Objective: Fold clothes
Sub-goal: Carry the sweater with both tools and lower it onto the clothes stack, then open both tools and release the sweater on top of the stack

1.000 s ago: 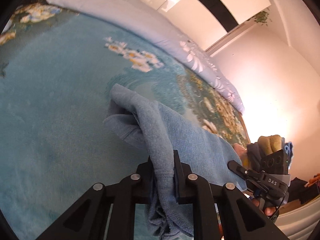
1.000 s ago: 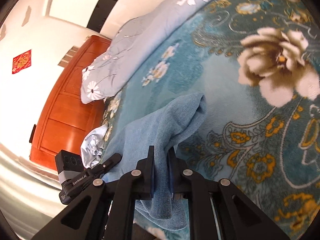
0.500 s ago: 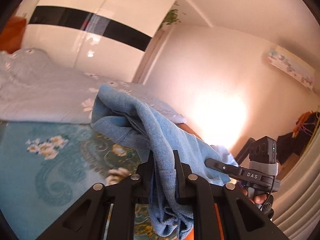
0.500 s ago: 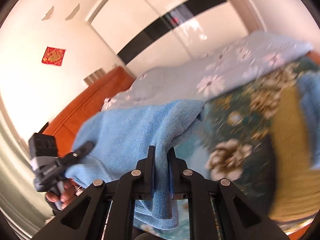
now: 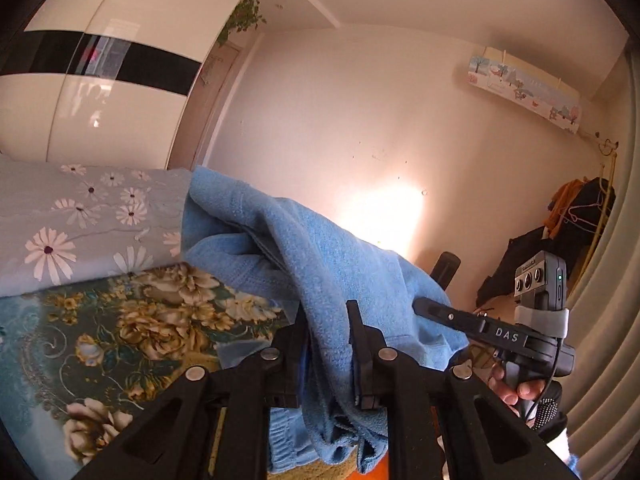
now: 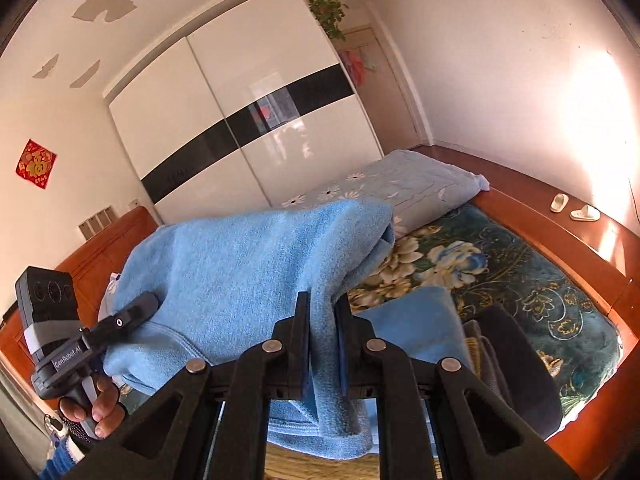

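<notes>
Towel [image 5: 320,248] pinched in left hand-held gripper [image 5: 327,344], apparently lifted off bed [image 5: 120,320]

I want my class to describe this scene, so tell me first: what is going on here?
A person is folding laundry with a handheld gripper in each hand. The left gripper and the right gripper are each shut on part of a light blue fleece garment, which hangs between them, lifted above the bed with its floral blanket. Another blue piece lies lower down by the bed. The garment is bunched and draped, not yet laid into a neat fold.
</notes>
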